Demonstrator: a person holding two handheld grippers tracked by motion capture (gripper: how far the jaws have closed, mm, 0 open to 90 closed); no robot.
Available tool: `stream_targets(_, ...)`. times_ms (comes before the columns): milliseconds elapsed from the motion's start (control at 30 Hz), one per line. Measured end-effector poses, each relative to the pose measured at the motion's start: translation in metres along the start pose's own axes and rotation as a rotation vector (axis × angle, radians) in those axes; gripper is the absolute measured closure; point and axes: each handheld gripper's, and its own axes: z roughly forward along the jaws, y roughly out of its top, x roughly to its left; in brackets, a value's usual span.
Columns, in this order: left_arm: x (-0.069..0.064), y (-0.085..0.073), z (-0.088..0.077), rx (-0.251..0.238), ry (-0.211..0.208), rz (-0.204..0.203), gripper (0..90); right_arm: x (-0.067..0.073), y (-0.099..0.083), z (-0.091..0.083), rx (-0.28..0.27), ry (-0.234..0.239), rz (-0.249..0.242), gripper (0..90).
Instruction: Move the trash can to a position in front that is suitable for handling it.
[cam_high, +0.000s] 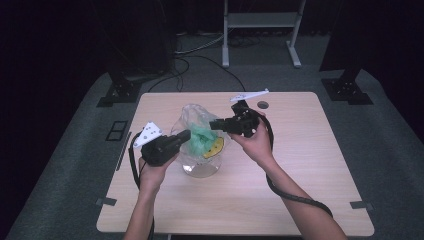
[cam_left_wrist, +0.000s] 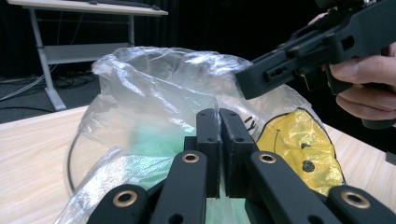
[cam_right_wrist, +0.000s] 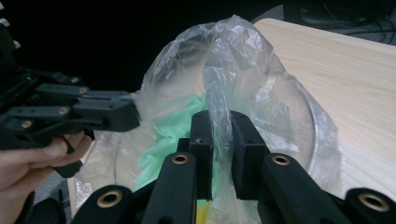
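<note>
Your right gripper (cam_right_wrist: 219, 135) pinches a fold of the clear bag (cam_high: 200, 137), your left gripper (cam_left_wrist: 219, 140) pressed together on its near edge, so you are likely spreading its mouth; next, pull apart gently over the wooden table (cam_high: 300, 170) in a dark room.

dark lab: black curtains, camera stand bases (cam_high: 118, 92), floor cables (cam_high: 200, 50).
</note>
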Motion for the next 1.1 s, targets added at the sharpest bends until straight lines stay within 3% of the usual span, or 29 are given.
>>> stream_targets(400, -0.006, -0.002, 0.006, 0.017, -0.017, 0.010, 87.5, 0.003, 0.003, 0.008, 0.007, 0.047, 0.030, 83.1)
stream_targets(900, -0.011, -0.003, 0.012, 0.029, -0.034, 0.021, 87.5, -0.002, 0.006, 0.018, -0.006, 0.157, 0.161, 81.6)
stream_targets(1100, -0.013, -0.003, 0.013, 0.034, -0.037, 0.024, 87.5, -0.005, 0.006, 0.021, -0.013, 0.223, 0.211, 76.3)
